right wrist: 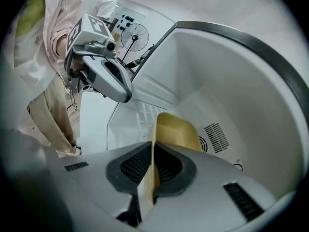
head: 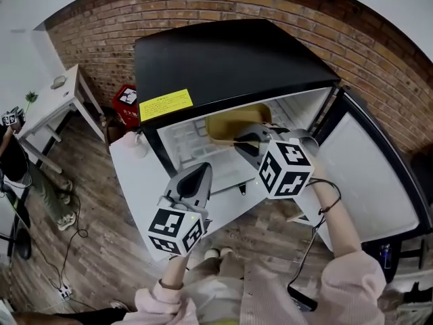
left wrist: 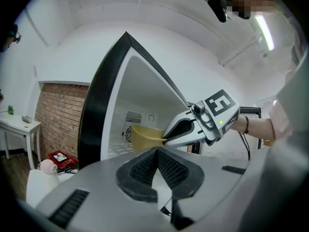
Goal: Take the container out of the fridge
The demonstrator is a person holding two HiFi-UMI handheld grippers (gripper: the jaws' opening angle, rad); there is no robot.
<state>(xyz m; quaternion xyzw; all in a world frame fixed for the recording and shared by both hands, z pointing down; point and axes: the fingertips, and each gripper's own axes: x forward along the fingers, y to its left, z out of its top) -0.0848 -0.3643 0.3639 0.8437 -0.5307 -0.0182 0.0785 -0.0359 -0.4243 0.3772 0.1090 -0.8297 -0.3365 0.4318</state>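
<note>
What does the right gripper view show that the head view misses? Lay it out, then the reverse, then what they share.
Only the right gripper view: the right gripper with its pads shut on the wall of the yellow container, and the vent grille at the back of the fridge.
Only the head view: the fridge's black top with its yellow label, the brick wall, the white side table.
Both: the container inside the open fridge, and the left gripper, held apart from it.

Container: tan plastic, open-topped, upright inside fridge, one wall pinched by right gripper. Fridge: small, black, white-lined, door open wide.
</note>
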